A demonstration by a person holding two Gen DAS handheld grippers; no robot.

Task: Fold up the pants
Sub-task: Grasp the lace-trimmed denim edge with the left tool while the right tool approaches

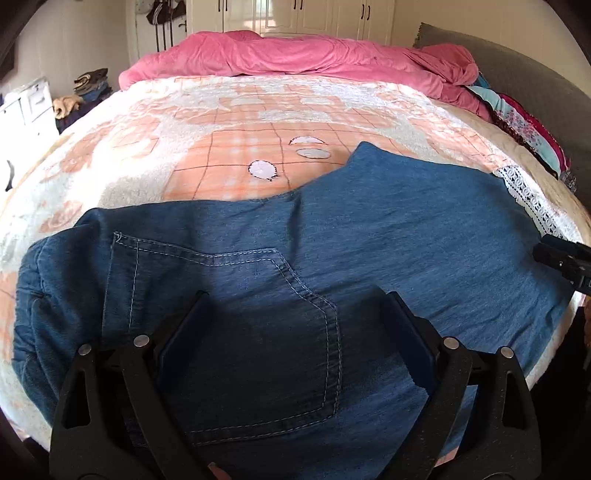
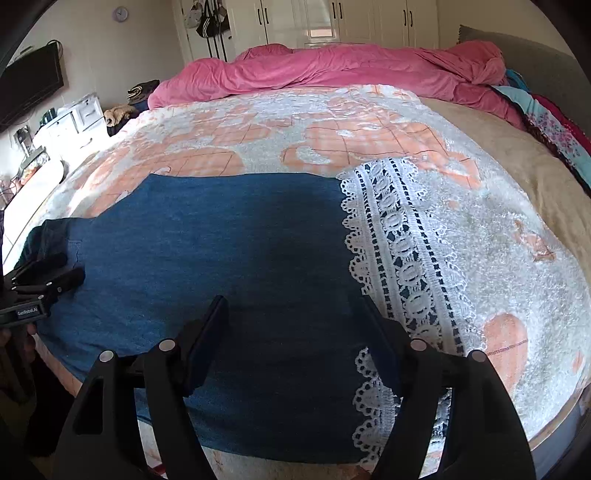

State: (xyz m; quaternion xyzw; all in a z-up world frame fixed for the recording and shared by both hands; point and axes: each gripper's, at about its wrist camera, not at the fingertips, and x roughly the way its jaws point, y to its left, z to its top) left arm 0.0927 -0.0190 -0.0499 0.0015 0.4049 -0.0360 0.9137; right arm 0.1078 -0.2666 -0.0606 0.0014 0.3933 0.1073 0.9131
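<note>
Both tongs matte black plastic: left tongs [image 1: 295, 317], right tongs [image 2: 295, 325]. Triangular cut-out linkage arms, round silver pivot pins, flat dark finger pads [image 1: 184, 339]. White lettering on left tongs' body in right wrist view.

One pair of blue denim pants with a white lace hem [image 1: 369, 229] lies under two sets of black tongs, left [image 1: 295, 299] and right [image 2: 295, 306]. Beyond the tongs lie one orange-and-white checked fleece blanket [image 1: 147, 147] and one crumpled pink duvet [image 1: 295, 55].

Home bedroom: bed [image 1: 258, 122], wardrobes [image 2: 369, 18].
</note>
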